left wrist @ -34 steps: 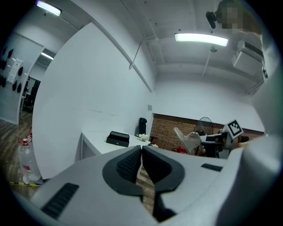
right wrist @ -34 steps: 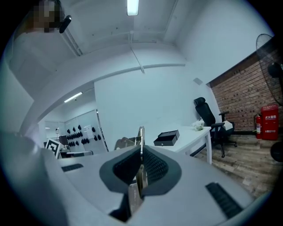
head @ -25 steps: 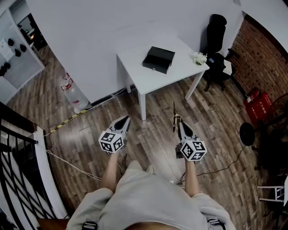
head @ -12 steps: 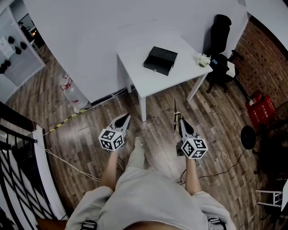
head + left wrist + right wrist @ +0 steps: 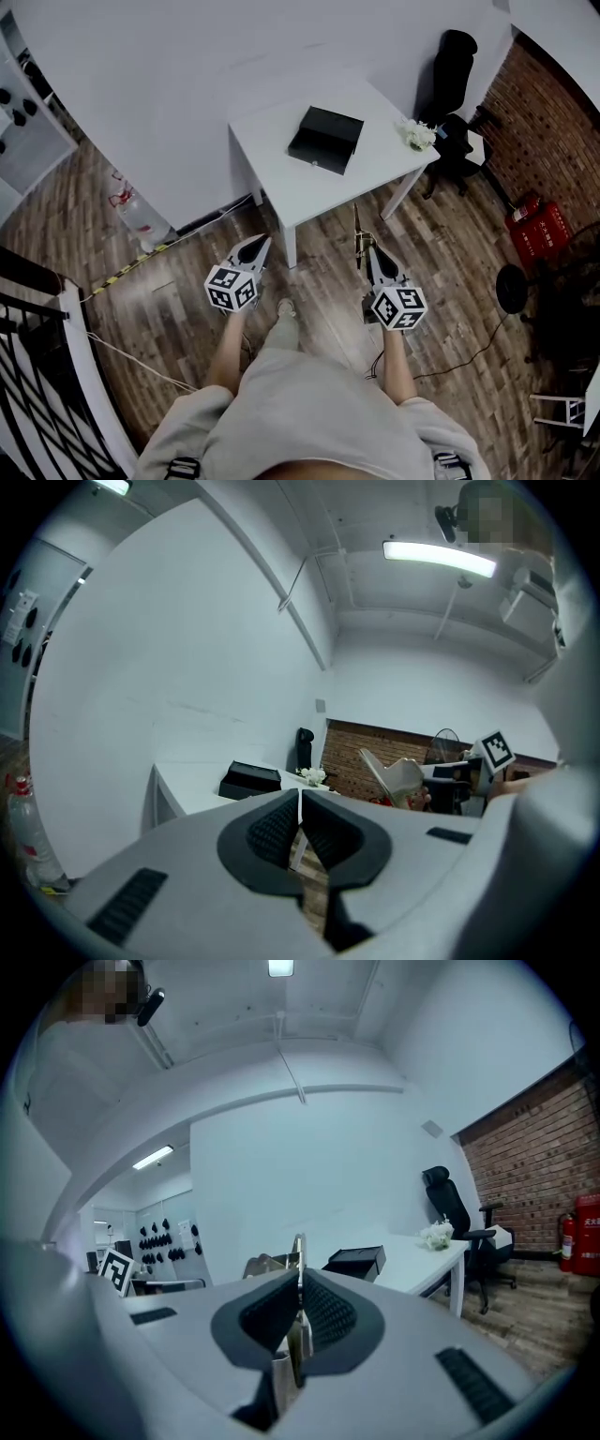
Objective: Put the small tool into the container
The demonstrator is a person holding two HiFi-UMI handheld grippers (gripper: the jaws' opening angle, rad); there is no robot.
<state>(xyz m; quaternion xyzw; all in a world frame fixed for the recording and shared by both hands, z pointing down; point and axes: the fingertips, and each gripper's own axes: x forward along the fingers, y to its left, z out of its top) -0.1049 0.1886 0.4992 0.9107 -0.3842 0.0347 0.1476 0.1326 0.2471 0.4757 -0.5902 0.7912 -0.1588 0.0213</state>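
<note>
Both claws have drawn closer to the white surface [image 5: 281, 183] since the earlier head view, and its near corner now lies just beyond their tips.

Your right claw [image 5: 298, 1312] is clamped shut on the small tool [image 5: 298, 1260], a thin metal strip that sticks out past the jaws toward 12 o'clock. Your left claw [image 5: 299, 822] is closed with nothing between its jaws.

The black container [image 5: 325, 139] rests on the surface at 12 o'clock, well apart from the tool. You appear to be in the carrying step. The next move calls for bringing the right claw over the container and lowering the tool in.

No view shows whether the container is open or lidded, so your left claw may be needed to open it. The jaws hide the tool's lower end, and what kind of tool it is cannot be made out.
</note>
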